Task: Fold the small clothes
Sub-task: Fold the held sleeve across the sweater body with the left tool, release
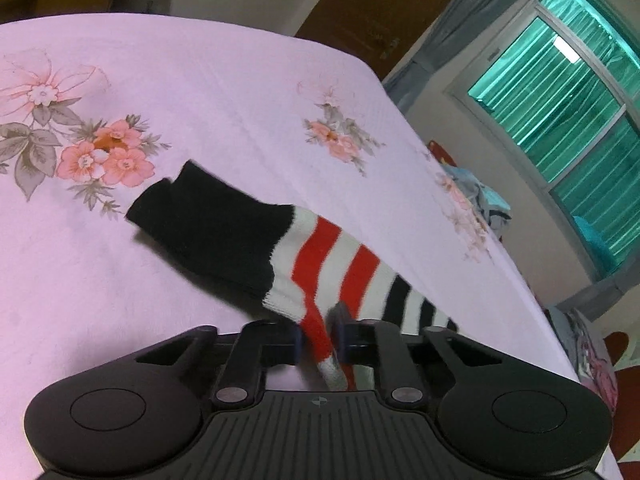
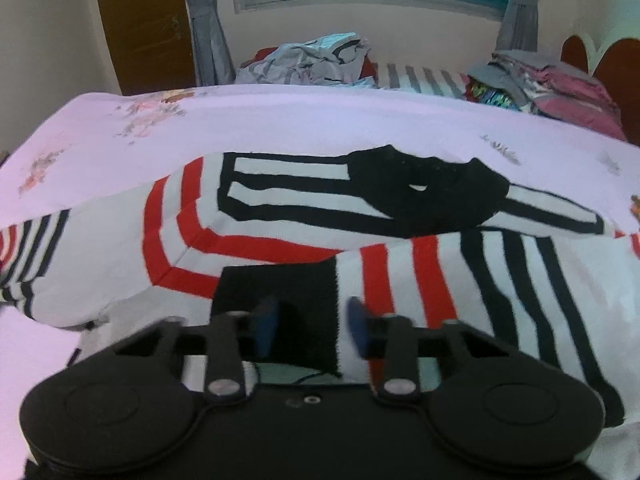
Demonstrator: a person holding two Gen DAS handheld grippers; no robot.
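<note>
My left gripper (image 1: 320, 344) pinches the sleeve (image 1: 256, 248) low centre, black cuff trailing to mid-frame over the sheet (image 1: 200, 80). My right gripper (image 2: 310, 326) is spread above the sweater (image 2: 320, 216), which lies across mid-frame in the right view.

The sweater (image 2: 280, 216) runs past both side edges of the right wrist view. The right gripper (image 2: 310, 330) is blurred. In the left wrist view, the left gripper (image 1: 320, 340) hides the sleeve's (image 1: 256, 236) pinched fabric.
</note>
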